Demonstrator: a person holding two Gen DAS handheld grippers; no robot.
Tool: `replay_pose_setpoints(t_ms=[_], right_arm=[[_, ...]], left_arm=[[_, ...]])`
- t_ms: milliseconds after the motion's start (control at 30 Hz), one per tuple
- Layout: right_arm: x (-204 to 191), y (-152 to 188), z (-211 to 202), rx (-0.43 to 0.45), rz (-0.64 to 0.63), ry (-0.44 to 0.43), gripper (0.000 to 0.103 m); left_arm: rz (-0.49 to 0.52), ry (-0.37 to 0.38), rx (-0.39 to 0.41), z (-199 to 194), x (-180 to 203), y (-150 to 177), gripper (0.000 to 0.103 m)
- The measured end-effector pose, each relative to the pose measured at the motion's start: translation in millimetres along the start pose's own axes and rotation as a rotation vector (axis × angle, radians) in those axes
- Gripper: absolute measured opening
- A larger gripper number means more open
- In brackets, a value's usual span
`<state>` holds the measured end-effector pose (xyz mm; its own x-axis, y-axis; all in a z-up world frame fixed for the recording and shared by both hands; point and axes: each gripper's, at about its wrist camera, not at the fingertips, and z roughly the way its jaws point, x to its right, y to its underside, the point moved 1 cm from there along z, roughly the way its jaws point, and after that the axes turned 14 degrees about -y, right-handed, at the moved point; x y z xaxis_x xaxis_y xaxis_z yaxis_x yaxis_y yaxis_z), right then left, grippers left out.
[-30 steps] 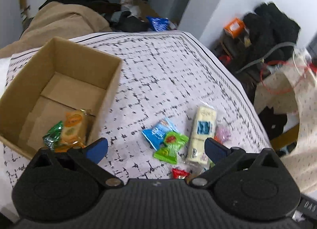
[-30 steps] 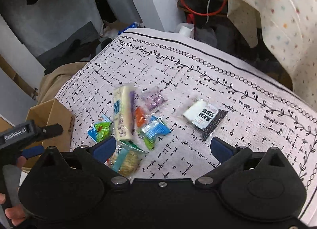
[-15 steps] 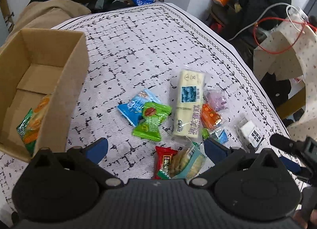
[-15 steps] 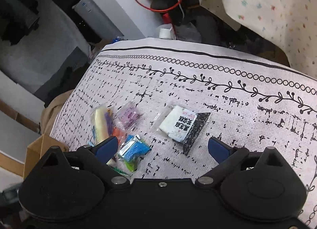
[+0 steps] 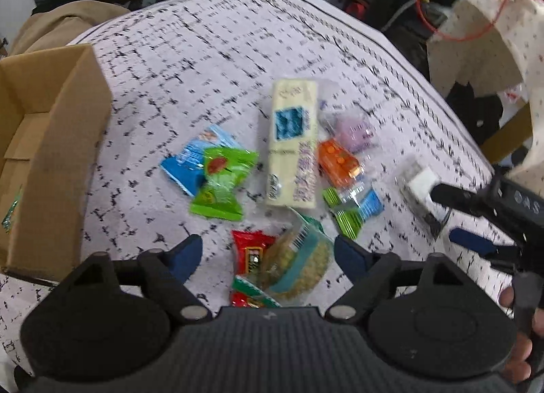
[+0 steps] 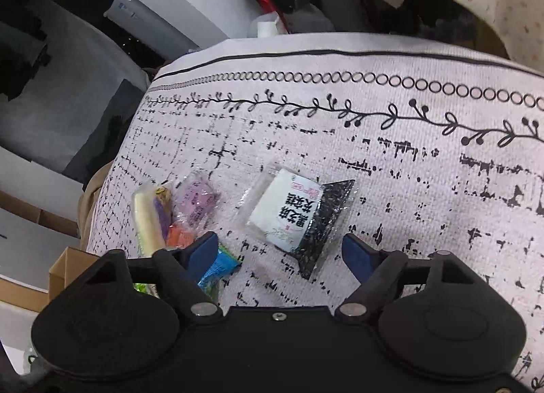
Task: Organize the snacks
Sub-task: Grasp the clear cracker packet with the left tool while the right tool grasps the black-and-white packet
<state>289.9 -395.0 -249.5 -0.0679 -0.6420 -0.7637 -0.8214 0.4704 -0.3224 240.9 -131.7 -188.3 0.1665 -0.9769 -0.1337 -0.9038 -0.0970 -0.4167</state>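
Observation:
Several snack packs lie on the patterned cloth: a long cream cracker pack (image 5: pixel 294 146), a green pack (image 5: pixel 221 182) over a blue one (image 5: pixel 190 161), an orange pack (image 5: pixel 340 161), a purple pack (image 5: pixel 353 129), a red pack (image 5: pixel 250 252) and a teal cracker pack (image 5: pixel 302 257). My left gripper (image 5: pixel 267 255) is open, hovering over the red and teal packs. My right gripper (image 6: pixel 280 250) is open just above a white-and-black pack (image 6: pixel 299 214); it also shows in the left wrist view (image 5: pixel 469 219).
An open cardboard box (image 5: pixel 54 141) stands at the left with a snack inside. The table edge curves at the far side and right. Clothes, cables and a draped cloth (image 5: pixel 493 26) crowd the floor beyond.
My left gripper has swung right from the box and come low over the snack pile. My right gripper has moved right and down onto the white-and-black pack.

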Motion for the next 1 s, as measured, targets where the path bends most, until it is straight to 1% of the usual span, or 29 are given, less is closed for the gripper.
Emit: replay_pose_setpoints(t_ms=[100, 167, 300, 367, 400, 433, 467, 533, 567, 600, 667, 700, 900, 1000], right_arm=[[2.8, -2.0, 4.3, 0.01, 0.004, -0.014, 0.076], [3.8, -3.6, 7.0, 0.014, -0.001, -0.016, 0.075], [6.6, -4.8, 8.9, 0.019, 0.001, -0.026, 0.075], [6.6, -5.3, 10.0, 0.021, -0.005, -0.025, 0.073], [6.9, -5.5, 10.2, 0.023, -0.008, -0.026, 0.068], [7.5, -6.8, 11.7, 0.027, -0.006, -0.026, 0.061], [8.5, -9.2, 13.5, 0.032, -0.003, -0.024, 0.057], [10.3, -14.4, 17.6, 0.042, 0.009, -0.022, 0.034], [11.8, -15.9, 19.7, 0.043, 0.021, -0.022, 0.031], [13.6, -16.7, 21.3, 0.047, 0.036, -0.027, 0.029], [13.9, -18.0, 21.9, 0.052, 0.049, -0.048, 0.019], [11.7, -17.8, 20.8, 0.055, 0.04, -0.057, 0.015], [3.0, -17.6, 13.4, 0.068, 0.024, -0.108, 0.006], [-5.0, -16.4, 6.4, 0.083, 0.001, -0.139, 0.005]], left_arm=[[0.035, -0.011, -0.016, 6.1, 9.6, 3.6, 0.077], [0.045, -0.02, -0.028, 11.0, 14.1, 4.5, 0.072], [0.089, -0.05, -0.034, 18.4, 26.2, 4.3, 0.068], [0.097, -0.053, -0.037, 20.1, 29.4, 5.0, 0.066], [0.103, -0.056, -0.035, 20.3, 31.4, 5.4, 0.065], [0.108, -0.058, -0.032, 20.2, 33.3, 5.5, 0.062], [0.113, -0.054, -0.028, 19.5, 35.1, 5.2, 0.056], [0.119, -0.055, -0.03, 16.6, 38.2, 4.3, 0.045], [0.124, -0.062, -0.027, 13.5, 38.8, 3.0, 0.04], [0.127, -0.058, -0.021, 9.9, 38.5, 1.5, 0.038], [0.125, -0.046, -0.01, 1.1, 36.3, -2.6, 0.033], [0.121, -0.047, -0.003, -3.0, 35.2, -4.4, 0.032], [0.086, -0.048, 0.034, -24.4, 25.9, -14.5, 0.029], [0.07, -0.042, 0.058, -33.3, 21.2, -18.1, 0.028]])
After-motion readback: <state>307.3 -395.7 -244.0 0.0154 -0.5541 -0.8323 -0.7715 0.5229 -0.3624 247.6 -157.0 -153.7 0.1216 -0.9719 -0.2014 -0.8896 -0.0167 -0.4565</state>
